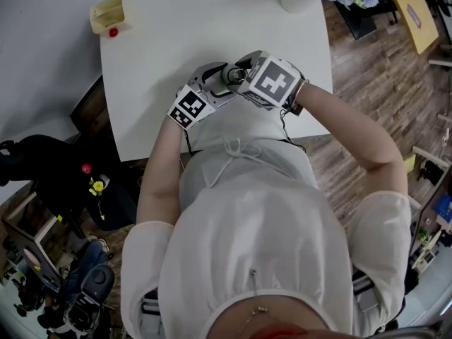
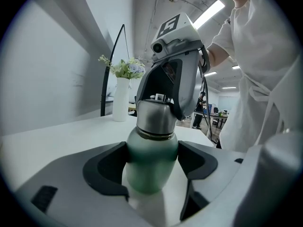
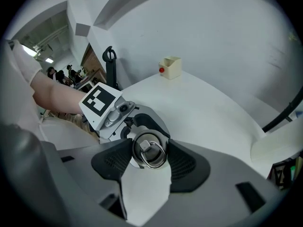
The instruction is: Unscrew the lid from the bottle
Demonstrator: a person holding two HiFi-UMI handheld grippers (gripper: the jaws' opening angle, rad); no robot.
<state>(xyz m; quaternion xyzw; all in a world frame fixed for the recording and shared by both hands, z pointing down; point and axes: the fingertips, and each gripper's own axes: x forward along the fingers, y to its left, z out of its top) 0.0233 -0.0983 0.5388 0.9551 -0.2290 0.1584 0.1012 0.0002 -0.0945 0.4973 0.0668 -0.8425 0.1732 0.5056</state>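
Head view: the left gripper (image 1: 214, 85) and the right gripper (image 1: 239, 73) meet nose to nose over the near edge of the white table (image 1: 212, 27). Their marker cubes face up and cover most of what sits between them. Left gripper view: the green bottle (image 2: 150, 155) stands upright right between this gripper's jaws. Both dark pads are pressed against its body below the shoulder, so we call this a firm clamp. The steel lid (image 2: 155, 117) is on the neck just above the jaws, and the right gripper comes down over it from above and behind. A vase (image 2: 120, 98) of flowers stands well beyond, off to the left. Right gripper view: we look down on the lid top with its wire ring. It is centred between this gripper's jaws, which are partly closed with a pad against each side of the lid, so we read a grip on the lid. The left gripper shows just past it, low on the bottle. A small box (image 3: 170, 66) sits far ahead on the table. As we judge it, the unscrewing is mid-way, since the lid looks seated on the neck and not yet off. Next we would roll the right gripper about the bottle's axis with the left holding steady. Then let go, regrip and repeat, and lift only once the threads are free. The smooth steel may slip under the pads.
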